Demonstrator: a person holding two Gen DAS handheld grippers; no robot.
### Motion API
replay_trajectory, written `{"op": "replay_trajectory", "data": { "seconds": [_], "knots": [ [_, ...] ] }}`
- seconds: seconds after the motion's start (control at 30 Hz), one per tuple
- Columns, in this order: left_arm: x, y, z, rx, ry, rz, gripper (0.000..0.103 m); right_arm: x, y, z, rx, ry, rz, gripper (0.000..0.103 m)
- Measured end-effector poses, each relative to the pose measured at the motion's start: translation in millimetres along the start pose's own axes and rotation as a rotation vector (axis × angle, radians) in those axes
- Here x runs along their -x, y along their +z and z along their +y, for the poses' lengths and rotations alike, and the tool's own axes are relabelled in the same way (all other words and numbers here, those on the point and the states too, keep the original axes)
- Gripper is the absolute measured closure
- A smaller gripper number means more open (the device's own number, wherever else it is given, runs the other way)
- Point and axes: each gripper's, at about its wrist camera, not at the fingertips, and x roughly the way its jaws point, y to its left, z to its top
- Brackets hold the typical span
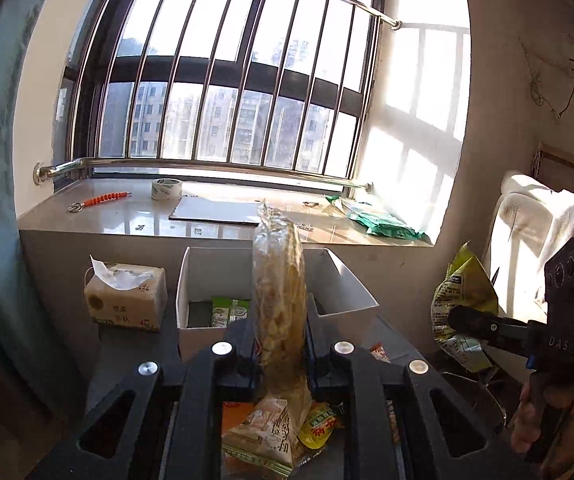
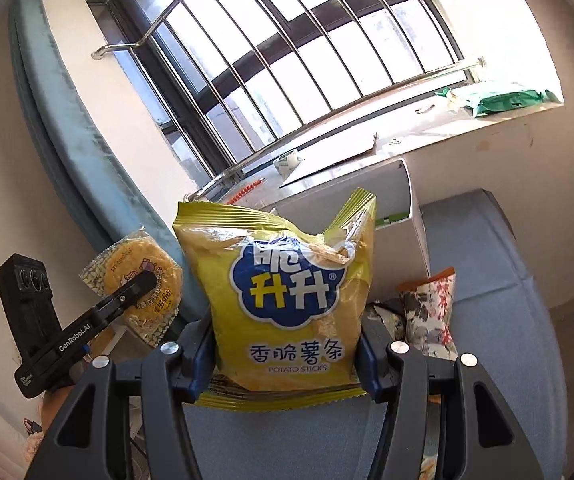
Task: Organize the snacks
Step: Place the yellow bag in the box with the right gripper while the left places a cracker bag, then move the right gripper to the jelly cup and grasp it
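My left gripper (image 1: 281, 360) is shut on a clear round-cake packet (image 1: 279, 300), held edge-on and upright above the table; the same packet shows face-on in the right wrist view (image 2: 139, 284). My right gripper (image 2: 285, 354) is shut on a yellow potato sticks bag (image 2: 283, 300), lifted upright; it also shows in the left wrist view (image 1: 463, 304). A white divided box (image 1: 203, 276) stands behind, with green packets (image 1: 229, 310) in its left compartment. Several loose snack packets (image 1: 267, 432) lie on the table below my left gripper.
A tissue pack (image 1: 127, 296) stands left of the box. The windowsill (image 1: 127, 216) holds a tape roll (image 1: 167, 189), cardboard and a green bag (image 1: 383, 222). A floral snack bag (image 2: 431, 308) lies on the grey-blue surface (image 2: 487, 280). A white chair (image 1: 527, 240) stands at right.
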Motion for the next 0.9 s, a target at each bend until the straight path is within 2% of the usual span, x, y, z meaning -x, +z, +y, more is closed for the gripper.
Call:
{"op": "replay_trajectory", "data": {
  "seconds": [0.03, 0.1, 0.2, 0.27, 0.33, 0.4, 0.43, 0.47, 0.5, 0.53, 0.6, 0.67, 0.77, 0.9],
  "knots": [
    [-12, 9, 8, 0.018, -0.013, 0.007, 0.084, -13, 16, 0, -0.003, 0.005, -0.007, 0.042],
    [-41, 24, 19, 0.048, 0.014, 0.052, 0.084, -44, 43, -2, -0.001, -0.015, 0.001, 0.042],
    [-81, 39, 27, 0.042, 0.037, 0.077, 0.084, -94, 73, -8, 0.037, -0.049, 0.074, 0.041],
    [-108, 45, 37, 0.065, 0.028, 0.114, 0.084, -122, 83, -8, 0.096, -0.106, 0.138, 0.041],
    [-131, 45, 43, 0.071, 0.061, 0.158, 0.084, -146, 86, -10, 0.141, -0.186, 0.193, 0.041],
    [-148, 40, 47, 0.059, 0.082, 0.181, 0.08, -161, 88, -16, 0.127, -0.201, 0.22, 0.041],
    [-155, 37, 48, 0.053, 0.125, 0.204, 0.054, -164, 90, -21, 0.112, -0.217, 0.225, 0.037],
    [-163, 34, 53, 0.062, 0.16, 0.242, 0.013, -166, 91, -26, 0.091, -0.231, 0.222, 0.023],
    [-167, 30, 59, 0.092, 0.16, 0.264, 0.0, -167, 91, -31, 0.065, -0.238, 0.214, 0.012],
    [-167, 27, 65, 0.115, 0.149, 0.261, 0.0, -165, 92, -36, 0.04, -0.232, 0.19, 0.0],
    [-164, 22, 71, 0.124, 0.146, 0.264, 0.0, -161, 92, -44, 0.012, -0.257, 0.161, 0.0],
    [-156, 20, 71, 0.092, 0.178, 0.256, 0.0, -157, 92, -51, 0.007, -0.294, 0.152, 0.0],
    [-142, 18, 67, 0.038, 0.202, 0.257, 0.0, -146, 87, -54, 0.008, -0.299, 0.141, 0.0],
    [-110, 18, 59, -0.021, 0.218, 0.221, 0.0, -128, 80, -49, 0.036, -0.312, 0.127, 0.0]
  ]
}}
